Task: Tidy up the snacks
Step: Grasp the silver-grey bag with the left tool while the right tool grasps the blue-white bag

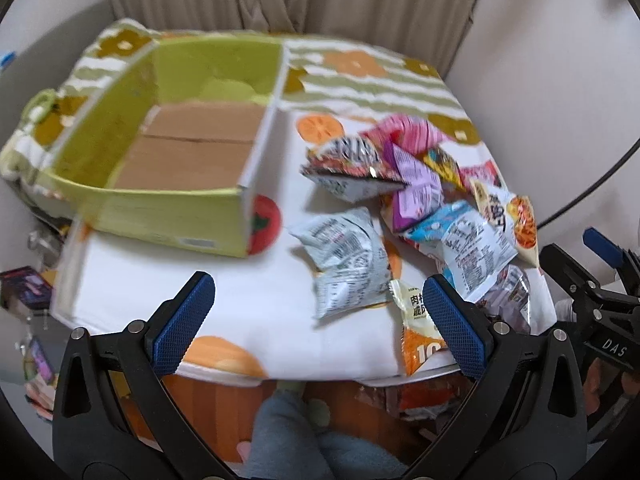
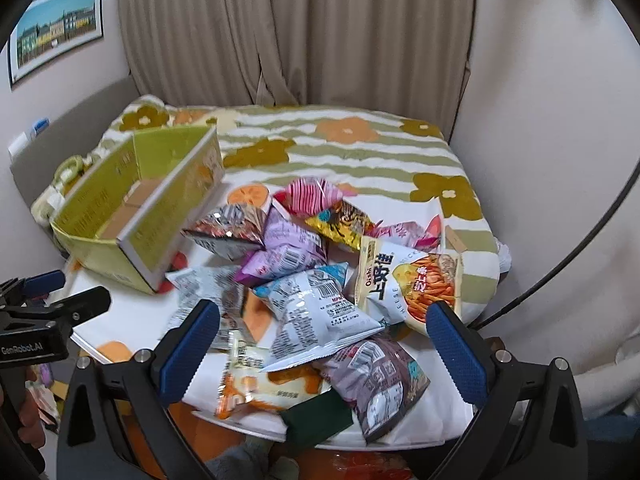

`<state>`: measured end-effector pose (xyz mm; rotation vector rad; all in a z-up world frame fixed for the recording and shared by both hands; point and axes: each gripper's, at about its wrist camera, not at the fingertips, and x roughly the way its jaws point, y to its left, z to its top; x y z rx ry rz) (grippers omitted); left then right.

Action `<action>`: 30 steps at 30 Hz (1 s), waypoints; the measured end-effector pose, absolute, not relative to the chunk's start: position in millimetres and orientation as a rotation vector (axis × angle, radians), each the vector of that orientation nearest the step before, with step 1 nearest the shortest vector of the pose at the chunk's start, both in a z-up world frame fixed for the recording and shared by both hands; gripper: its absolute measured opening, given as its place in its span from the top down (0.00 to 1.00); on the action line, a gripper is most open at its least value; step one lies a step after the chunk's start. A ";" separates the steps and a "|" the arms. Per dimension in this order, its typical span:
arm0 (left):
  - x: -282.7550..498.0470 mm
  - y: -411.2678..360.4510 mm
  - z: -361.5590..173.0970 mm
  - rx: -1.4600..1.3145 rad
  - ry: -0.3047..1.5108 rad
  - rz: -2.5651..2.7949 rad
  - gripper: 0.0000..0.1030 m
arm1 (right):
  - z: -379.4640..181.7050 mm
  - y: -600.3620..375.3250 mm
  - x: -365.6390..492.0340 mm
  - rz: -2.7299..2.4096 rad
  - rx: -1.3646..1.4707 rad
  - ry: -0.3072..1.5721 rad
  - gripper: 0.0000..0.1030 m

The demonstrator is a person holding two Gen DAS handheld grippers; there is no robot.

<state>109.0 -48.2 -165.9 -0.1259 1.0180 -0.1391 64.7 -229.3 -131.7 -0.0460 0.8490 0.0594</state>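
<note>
Green cardboard box (image 1: 168, 184) is seen lying open on the flower-patterned cloth (image 1: 360, 92) of the bench, with snack packets (image 2: 316, 280) heaped just beside it on the right. Both the left gripper (image 1: 316, 320) and the right gripper (image 2: 324, 344) are held above the bench edge, fingers spread wide, nothing gripped

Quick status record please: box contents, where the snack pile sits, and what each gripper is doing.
box: green cardboard box, open top, only its brown cardboard floor visible inside
snacks: snack packets heaped loose on the tablecloth, to the right of the box, none inside it
left gripper: open, empty, above the near table edge
right gripper: open, empty, over the near side of the heap
</note>
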 end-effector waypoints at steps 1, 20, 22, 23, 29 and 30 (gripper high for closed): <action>116.1 -51.8 -172.3 -0.120 1.033 -0.152 0.00 | -137.8 -230.8 69.2 0.065 -0.052 0.853 0.00; 205.3 -96.4 -273.6 -0.139 1.272 -0.272 0.07 | -212.5 -206.6 132.8 0.167 -0.267 0.984 0.01; 207.1 -96.7 -280.5 -0.147 1.294 -0.279 0.16 | -216.2 -203.3 138.0 0.176 -0.281 0.994 0.01; 207.3 -94.8 -283.2 -0.156 1.303 -0.286 0.20 | -218.1 -202.1 140.7 0.177 -0.287 1.001 0.01; 207.7 -92.0 -287.0 -0.165 1.297 -0.310 0.33 | -229.7 -199.2 152.4 0.180 -0.294 1.044 0.01; 208.1 -90.9 -286.9 -0.167 1.297 -0.311 0.34 | -231.8 -199.0 153.6 0.180 -0.297 1.051 0.01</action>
